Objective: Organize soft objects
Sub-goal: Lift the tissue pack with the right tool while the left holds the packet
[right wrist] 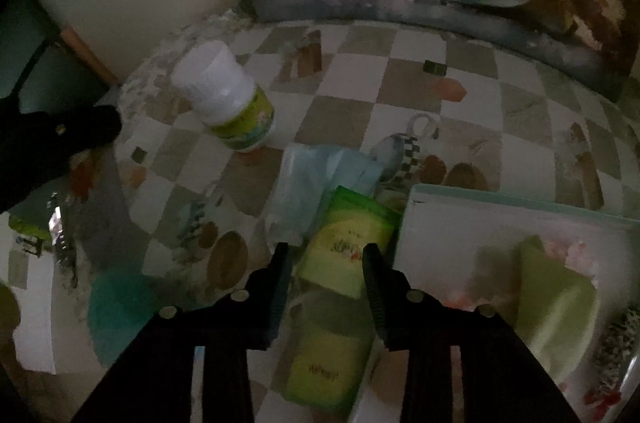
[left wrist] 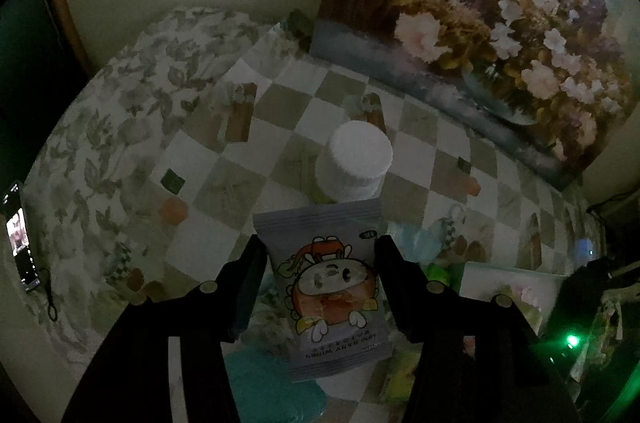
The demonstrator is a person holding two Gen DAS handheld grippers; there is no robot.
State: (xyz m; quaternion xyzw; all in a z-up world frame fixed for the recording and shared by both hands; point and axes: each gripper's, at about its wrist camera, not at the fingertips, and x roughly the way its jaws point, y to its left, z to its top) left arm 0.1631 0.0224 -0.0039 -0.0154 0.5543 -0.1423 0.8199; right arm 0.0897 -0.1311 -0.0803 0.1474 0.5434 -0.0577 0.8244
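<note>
**A:** Where does each tool stand?

**B:** The left gripper (left wrist: 320, 255) pinches a grey wipes packet (left wrist: 328, 287) by its side edges, cartoon print facing up; it hangs above the checked tablecloth (left wrist: 320, 91). The right gripper (right wrist: 326, 255) has its jaws spread on either side of a green packet (right wrist: 352, 243); I cannot tell whether the pads touch it.

**A:** And the edges, the free room?

**B:** A white-capped bottle (right wrist: 224, 95) stands tilted ahead of the left tool; a pale blue wrapper (right wrist: 316, 175) lies beside the green packet; a white tray (right wrist: 440, 223) holding a green sponge (right wrist: 556, 303) borders its right; a flower painting (left wrist: 480, 23) closes the far edge; bare squares lie between.
</note>
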